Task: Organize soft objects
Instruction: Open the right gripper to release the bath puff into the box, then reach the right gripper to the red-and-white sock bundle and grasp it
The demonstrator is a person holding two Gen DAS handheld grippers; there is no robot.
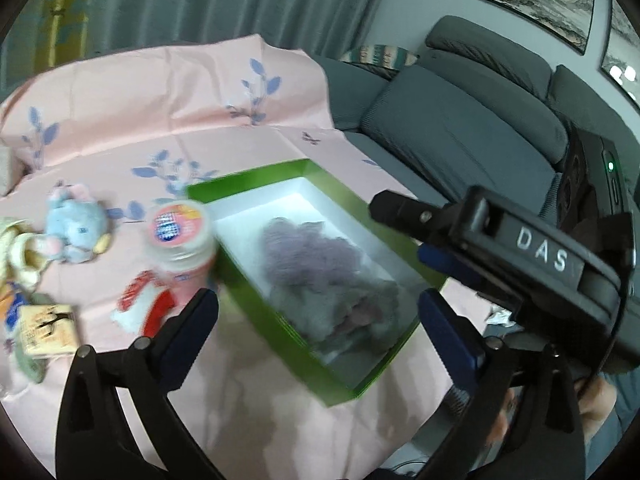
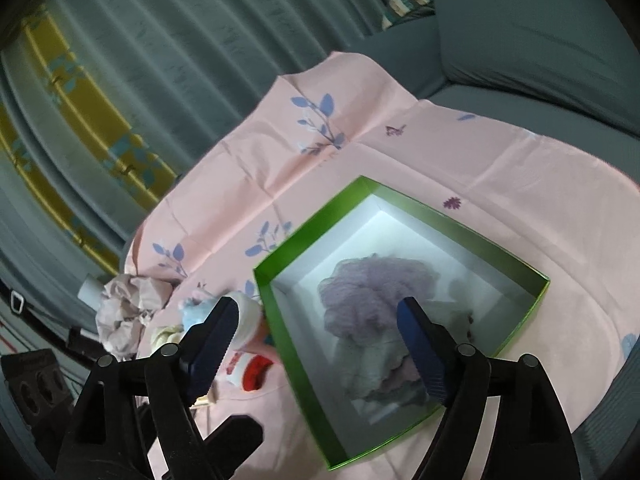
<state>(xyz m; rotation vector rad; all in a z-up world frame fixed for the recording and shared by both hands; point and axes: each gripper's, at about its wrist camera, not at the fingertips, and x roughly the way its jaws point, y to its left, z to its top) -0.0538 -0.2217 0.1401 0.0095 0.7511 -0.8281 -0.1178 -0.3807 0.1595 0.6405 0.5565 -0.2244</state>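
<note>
A green box [image 1: 256, 300] with a white inside lies on a pink flowered cloth [image 1: 160, 100]. In it rest a purple mesh puff [image 1: 308, 248] and, nearer to me, a pale grey-green soft bundle [image 1: 344, 312]. My left gripper [image 1: 316, 308] hovers open over the box's near end, nothing between its fingers. My right gripper [image 2: 316, 316] is open too, above the puff [image 2: 368, 280] in the box [image 2: 280, 320], and holds nothing. Its black body enters the left wrist view from the right [image 1: 432, 240]. Left of the box lies a blue plush toy [image 1: 76, 228].
Beside the box's left wall stand a pink-lidded jar [image 1: 180, 236], a red-and-white soft item [image 1: 140, 304], a small card box [image 1: 48, 328] and a cream item [image 1: 20, 248]. A crumpled pale cloth [image 2: 128, 312] lies further left. A grey sofa [image 1: 460, 140] runs behind; curtains hang beyond.
</note>
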